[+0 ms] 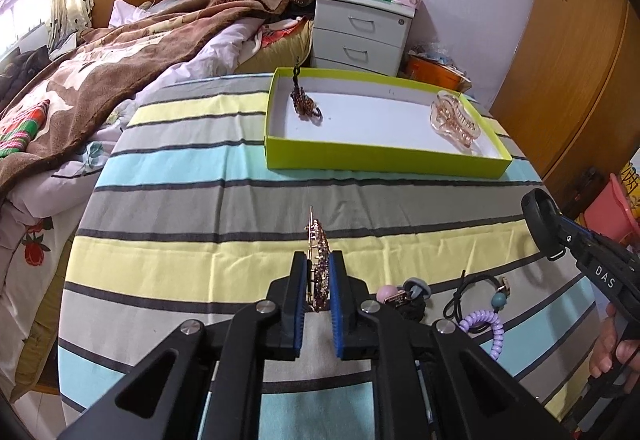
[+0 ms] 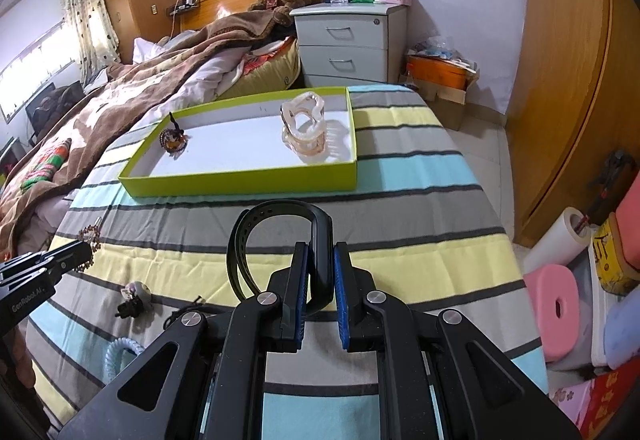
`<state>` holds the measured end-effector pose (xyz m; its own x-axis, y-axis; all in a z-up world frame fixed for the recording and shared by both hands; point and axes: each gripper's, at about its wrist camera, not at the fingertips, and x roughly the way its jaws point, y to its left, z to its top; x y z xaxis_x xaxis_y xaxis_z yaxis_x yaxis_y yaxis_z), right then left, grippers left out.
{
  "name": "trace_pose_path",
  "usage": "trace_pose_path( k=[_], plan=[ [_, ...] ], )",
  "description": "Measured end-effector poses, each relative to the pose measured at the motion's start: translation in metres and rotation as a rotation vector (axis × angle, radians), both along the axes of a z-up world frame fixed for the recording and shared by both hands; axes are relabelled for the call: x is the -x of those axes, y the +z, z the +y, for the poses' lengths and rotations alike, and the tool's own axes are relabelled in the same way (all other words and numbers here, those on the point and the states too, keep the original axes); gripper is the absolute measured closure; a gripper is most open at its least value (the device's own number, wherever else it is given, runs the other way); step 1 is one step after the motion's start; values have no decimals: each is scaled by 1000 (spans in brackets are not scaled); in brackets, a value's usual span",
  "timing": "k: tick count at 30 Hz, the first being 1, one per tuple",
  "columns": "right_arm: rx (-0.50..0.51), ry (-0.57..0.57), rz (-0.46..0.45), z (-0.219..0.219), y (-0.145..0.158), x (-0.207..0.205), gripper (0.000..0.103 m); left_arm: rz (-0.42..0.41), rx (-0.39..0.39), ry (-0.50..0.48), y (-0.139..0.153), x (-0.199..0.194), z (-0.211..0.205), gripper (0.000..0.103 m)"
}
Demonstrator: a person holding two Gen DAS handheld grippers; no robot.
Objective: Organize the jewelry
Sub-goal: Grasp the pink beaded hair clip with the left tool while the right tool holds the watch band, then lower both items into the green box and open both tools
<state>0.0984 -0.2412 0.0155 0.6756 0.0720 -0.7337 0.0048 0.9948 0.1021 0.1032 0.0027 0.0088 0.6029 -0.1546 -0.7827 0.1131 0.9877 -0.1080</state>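
Tray point(image 1: 384, 155) held beaded clip point(image 1: 305, 101) at 10 o'clock, clear claw clip point(image 1: 454, 117) at 3; left gripper point(image 1: 318, 272) clamped rhinestone hairpin point(image 1: 319, 240), right gripper point(image 2: 320, 264) clamped black wristband point(image 2: 280, 236).

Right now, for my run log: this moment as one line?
left gripper: shut on rhinestone hair clip | right gripper: shut on black wristband | green tray: beaded hair tie, clear claw clip

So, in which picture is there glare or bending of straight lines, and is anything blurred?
Left wrist view: the window is washed out, and the stripes on the cloth curve. Right wrist view: the wardrobe bows outward, while the green tray stays sharp.
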Motion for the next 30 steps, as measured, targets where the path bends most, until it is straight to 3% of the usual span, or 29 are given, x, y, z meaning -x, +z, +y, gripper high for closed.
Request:
trace_pose_path(
  k=[16,30],
  plan=[
    [24,42,-56,18,31,-32,90,-95,13,-20,41,-23,2,92],
    [21,69,-20,33,33,-96,90,-89,55,-27,44,-72,3,92]
  ],
)
